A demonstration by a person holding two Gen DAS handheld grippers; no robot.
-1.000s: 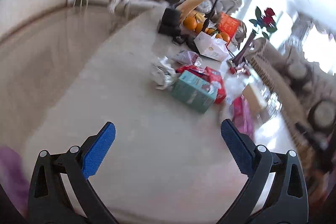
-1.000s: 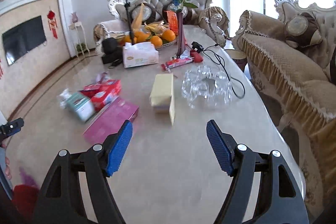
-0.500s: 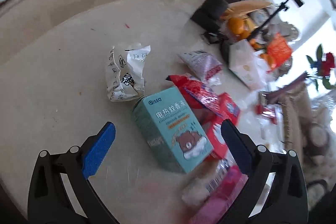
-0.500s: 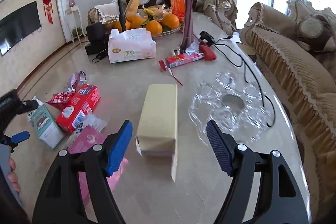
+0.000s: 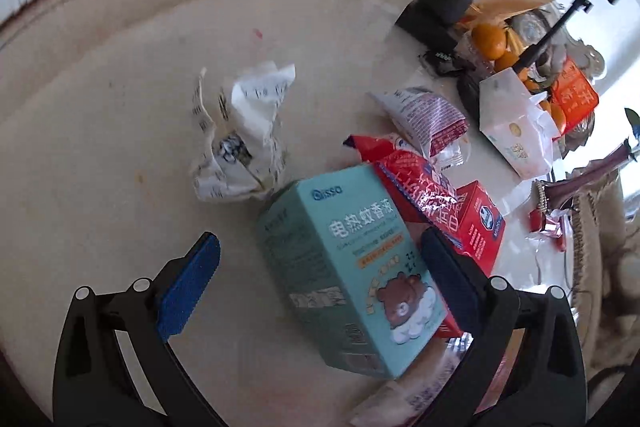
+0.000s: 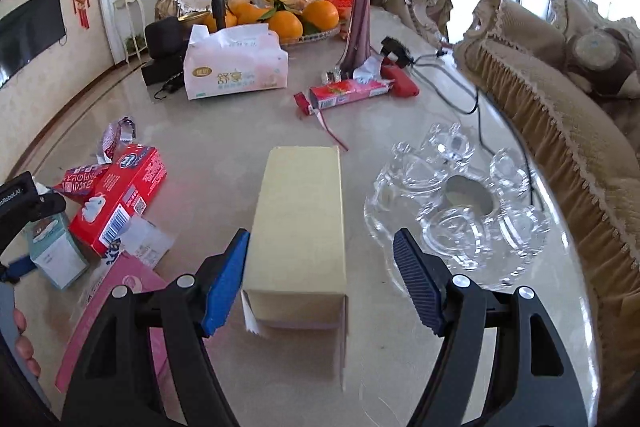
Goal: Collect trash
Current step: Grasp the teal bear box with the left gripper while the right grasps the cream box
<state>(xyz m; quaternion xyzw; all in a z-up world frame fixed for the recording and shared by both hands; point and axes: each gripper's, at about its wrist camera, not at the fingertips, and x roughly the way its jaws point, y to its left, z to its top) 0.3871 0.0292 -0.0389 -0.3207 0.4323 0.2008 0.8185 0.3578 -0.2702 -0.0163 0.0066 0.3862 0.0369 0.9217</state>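
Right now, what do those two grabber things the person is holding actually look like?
Both look alike: the left tool and right tool are black plastic frames with triangular cut-outs and silver rivets, each ending in two fingers faced with ribbed blue pads. In the right wrist view, the left one's black body shows white lettering. No cables show.
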